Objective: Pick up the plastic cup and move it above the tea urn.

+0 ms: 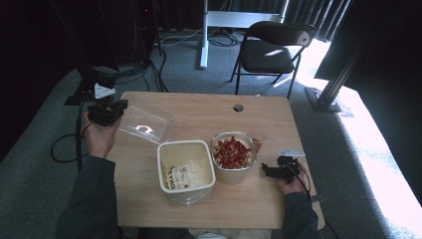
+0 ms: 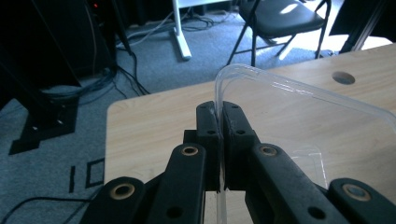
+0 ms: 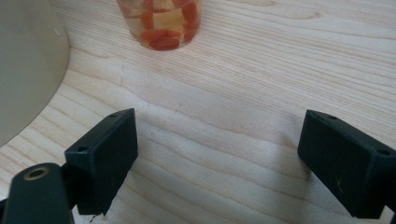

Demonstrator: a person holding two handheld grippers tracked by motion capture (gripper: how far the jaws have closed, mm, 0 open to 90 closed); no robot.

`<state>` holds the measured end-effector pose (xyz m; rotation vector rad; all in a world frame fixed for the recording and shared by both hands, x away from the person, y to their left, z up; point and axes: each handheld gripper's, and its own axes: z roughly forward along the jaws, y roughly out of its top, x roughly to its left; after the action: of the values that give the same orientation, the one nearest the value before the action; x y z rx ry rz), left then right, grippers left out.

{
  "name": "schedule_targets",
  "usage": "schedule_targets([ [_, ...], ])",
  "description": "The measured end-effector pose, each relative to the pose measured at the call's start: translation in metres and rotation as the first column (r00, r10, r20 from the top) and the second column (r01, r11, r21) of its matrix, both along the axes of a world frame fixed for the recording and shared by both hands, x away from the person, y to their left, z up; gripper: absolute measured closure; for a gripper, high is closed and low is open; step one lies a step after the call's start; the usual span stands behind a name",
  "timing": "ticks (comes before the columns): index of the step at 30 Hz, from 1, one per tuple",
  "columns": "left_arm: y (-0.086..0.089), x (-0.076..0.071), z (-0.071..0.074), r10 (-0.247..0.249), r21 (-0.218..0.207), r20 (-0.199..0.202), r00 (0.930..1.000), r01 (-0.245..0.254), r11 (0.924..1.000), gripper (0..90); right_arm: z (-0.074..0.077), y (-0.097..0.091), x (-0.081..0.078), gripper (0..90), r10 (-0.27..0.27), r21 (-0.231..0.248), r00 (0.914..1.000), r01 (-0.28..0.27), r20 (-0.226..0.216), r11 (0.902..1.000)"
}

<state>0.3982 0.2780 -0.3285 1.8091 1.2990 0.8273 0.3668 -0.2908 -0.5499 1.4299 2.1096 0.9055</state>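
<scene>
The left gripper (image 1: 110,112), pinching the clear lid (image 1: 148,124) by its edge, holds it at ten o'clock from the white tub (image 1: 185,171), the right gripper (image 1: 271,171) spread wide at three o'clock

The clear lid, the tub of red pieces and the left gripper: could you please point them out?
clear lid (image 2: 289,107), left gripper view, flat panel.
tub of red pieces (image 1: 232,153), high view, contents.
left gripper (image 2: 219,116), left gripper view, between fingertips.

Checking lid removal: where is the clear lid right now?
High view: the lid is at the table's far left, gripped by the left gripper, beyond the white tub.
</scene>
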Motion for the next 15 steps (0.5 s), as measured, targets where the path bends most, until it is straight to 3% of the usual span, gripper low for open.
schedule_targets([
  [5, 0.005, -0.001, 0.005, 0.021, 0.022, 0.014, 0.9997, -0.021, 0.9995, 88.3, 0.0, 0.0, 0.0, 11.6, 0.0, 0.0, 1.0, 0.0, 0.0, 1.0],
  [8, 0.009, 0.004, 0.002, 0.049, 0.039, 0.002, 0.9988, -0.049, 0.998, 88.3, 0.0, 0.0, 0.0, 11.6, 0.0, 0.0, 1.0, 0.0, 0.0, 1.0],
  [11, 0.014, 0.004, 0.002, 0.056, 0.02, 0.004, 0.9984, -0.056, 0.9982, 88.3, 0.0, 0.0, 0.0, 11.6, -0.001, 0.001, 1.0, 0.001, -0.001, 1.0],
  [15, 0.015, -0.005, 0.008, 0.023, -0.021, 0.014, 0.9996, -0.023, 0.9995, 88.3, 0.0, 0.0, 0.0, 11.6, 0.0, 0.0, 1.0, 0.0, 0.0, 1.0],
])
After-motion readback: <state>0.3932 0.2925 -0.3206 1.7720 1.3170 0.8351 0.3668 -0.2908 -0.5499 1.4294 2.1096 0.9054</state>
